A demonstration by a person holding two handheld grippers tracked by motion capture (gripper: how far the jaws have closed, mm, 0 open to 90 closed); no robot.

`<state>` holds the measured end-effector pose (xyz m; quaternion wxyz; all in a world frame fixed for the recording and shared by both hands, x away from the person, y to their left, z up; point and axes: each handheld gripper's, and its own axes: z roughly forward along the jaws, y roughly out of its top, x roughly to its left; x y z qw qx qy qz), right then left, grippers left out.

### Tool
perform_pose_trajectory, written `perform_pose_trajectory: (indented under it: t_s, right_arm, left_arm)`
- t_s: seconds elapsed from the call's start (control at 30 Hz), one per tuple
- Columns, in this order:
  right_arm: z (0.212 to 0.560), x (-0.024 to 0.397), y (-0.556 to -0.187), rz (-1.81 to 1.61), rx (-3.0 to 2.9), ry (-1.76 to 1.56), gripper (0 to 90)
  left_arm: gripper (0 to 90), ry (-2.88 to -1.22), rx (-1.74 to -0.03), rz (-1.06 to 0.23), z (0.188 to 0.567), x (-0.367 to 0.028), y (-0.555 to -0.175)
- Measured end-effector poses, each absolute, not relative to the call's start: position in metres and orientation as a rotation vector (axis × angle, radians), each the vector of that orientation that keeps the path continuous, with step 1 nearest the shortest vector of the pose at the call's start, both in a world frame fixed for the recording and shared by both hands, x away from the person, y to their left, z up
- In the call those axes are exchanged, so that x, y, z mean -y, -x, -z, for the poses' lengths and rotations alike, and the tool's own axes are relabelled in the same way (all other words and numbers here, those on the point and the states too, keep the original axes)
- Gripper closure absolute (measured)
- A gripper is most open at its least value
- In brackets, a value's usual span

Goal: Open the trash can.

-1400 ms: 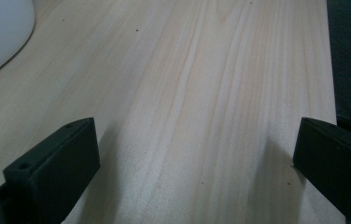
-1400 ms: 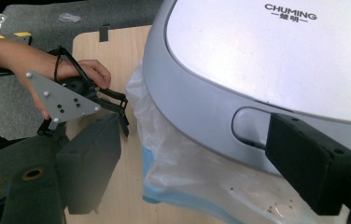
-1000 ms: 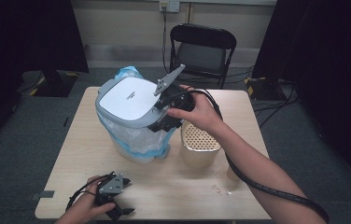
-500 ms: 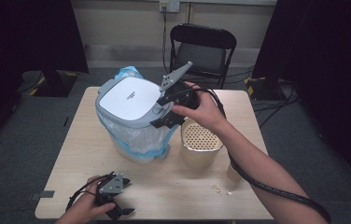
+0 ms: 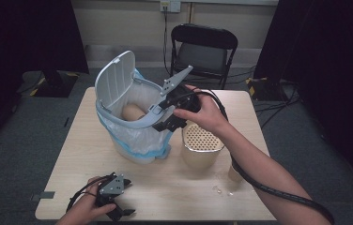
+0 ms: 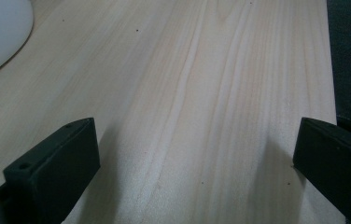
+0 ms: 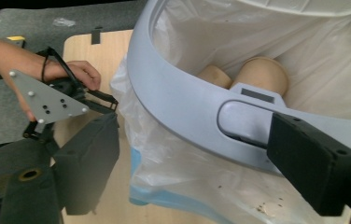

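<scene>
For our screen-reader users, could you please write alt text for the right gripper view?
The right gripper stands with open jaws at the grey rim of a small bin whose lid is up, one jaw on the push-button at its front. Inside its white liner bag lie two tan cups. Beyond, on the wooden table, a hand holds the left gripper.

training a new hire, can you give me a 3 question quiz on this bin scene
1. True or false: the bin lid stands open.
2. Which gripper rests near the table's front edge? A left B right
3. What stands right of the bin?

Key:
1. True.
2. A. Its jaws stand apart over bare wood.
3. A tan can with a perforated top.
</scene>
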<state>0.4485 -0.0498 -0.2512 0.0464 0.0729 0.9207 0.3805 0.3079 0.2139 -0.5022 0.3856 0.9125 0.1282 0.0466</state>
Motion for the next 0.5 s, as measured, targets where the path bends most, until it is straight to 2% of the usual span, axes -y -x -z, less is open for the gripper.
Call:
perform_pose_trajectory:
  t_s: [0.5]
  right_arm:
    - [0.254, 0.097, -0.434, -1.258, -2.742, -0.257, 15.1]
  left_arm:
    - [0.0, -2.322, -0.328, -0.119, 0.502, -0.214, -0.308]
